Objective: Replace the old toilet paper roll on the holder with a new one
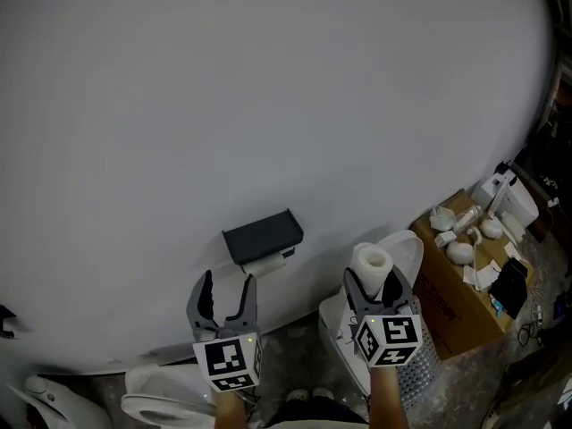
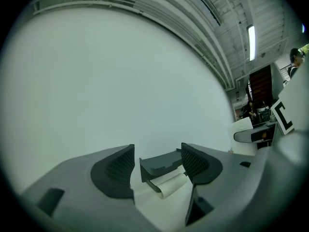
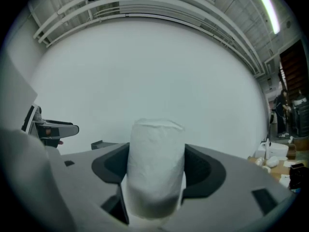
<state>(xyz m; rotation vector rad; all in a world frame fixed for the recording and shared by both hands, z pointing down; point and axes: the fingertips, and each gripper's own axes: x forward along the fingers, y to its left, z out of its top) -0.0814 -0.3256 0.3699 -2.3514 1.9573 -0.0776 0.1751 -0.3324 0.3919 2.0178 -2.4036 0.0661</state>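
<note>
My right gripper (image 1: 374, 286) was clamped on the upright new roll (image 1: 370, 261). My left gripper (image 1: 228, 286), jaws apart and empty, was nearer the holder (image 1: 262, 234) on the wall (image 1: 268, 79) straight ahead, with the old roll (image 1: 268, 264) crosswise beneath it.

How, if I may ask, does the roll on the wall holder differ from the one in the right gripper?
The old roll is thin and lies level under the dark holder; the new roll, clamped in the right gripper, is thick and upright. Both are white.
</note>
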